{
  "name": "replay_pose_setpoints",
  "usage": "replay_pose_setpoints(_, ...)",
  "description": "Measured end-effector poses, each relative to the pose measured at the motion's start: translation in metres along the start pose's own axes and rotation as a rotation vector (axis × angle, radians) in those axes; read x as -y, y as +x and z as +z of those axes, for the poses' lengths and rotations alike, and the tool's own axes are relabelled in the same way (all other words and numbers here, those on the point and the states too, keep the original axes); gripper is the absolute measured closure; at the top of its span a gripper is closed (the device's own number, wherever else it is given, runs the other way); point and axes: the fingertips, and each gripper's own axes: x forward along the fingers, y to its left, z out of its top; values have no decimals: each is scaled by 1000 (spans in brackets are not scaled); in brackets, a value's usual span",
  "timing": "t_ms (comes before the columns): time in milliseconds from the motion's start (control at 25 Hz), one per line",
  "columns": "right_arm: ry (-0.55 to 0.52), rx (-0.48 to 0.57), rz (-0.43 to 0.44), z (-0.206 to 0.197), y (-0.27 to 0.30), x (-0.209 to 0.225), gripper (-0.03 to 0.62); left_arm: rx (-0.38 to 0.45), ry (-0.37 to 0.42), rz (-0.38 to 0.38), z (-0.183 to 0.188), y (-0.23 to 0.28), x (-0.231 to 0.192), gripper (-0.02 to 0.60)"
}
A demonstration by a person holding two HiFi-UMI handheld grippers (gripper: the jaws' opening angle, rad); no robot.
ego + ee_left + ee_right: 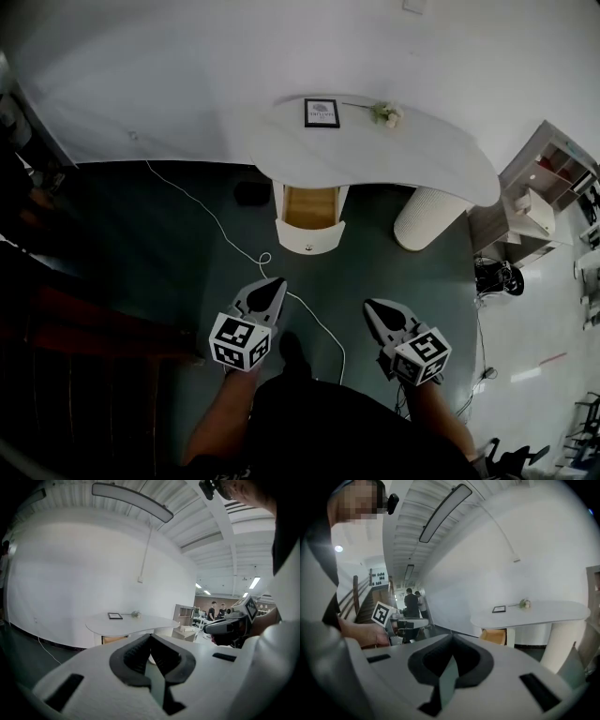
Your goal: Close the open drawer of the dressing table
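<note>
A white dressing table (pixel 441 155) stands against the far wall, its one drawer (pixel 310 217) pulled out and showing a wooden inside. Both grippers hang well short of it over the dark floor. My left gripper (pixel 274 283) points toward the drawer with its jaws shut and nothing between them. My right gripper (pixel 371 306) is level with it on the right, jaws shut and empty too. In the left gripper view the table (pixel 140 621) and drawer (pixel 114 639) lie far ahead beyond the left gripper (pixel 150 636). The right gripper view shows the drawer (pixel 493 635) beyond the right gripper (pixel 451 637).
A framed picture (pixel 322 112) and a flower (pixel 386 113) lie on the tabletop. A white cable (pixel 225 228) snakes over the floor toward me. A round white leg (pixel 425 217) holds up the table's right end. Shelves (pixel 548 187) stand at the right, stairs (pixel 84 375) at the left.
</note>
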Motion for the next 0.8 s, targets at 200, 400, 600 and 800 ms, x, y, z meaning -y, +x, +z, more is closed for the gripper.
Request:
replay_pose_setpoints(200,-24,-71,-17,17,82,15,591,-7,4,-73,14,39,-53,581)
replay_pose_setpoints(400,19,-110,-35,14,141,25,591,-33,-7,-103,8,64,-95,581)
replay_pose_setpoints(600,30,-198,-98,-11,183,52,591,-76,-58,-105,-14,85,-128,581)
replay_pose_setpoints(800,-10,-286,-45,-52,228,75,591,-128,-94,-103,-58,121,-161,581)
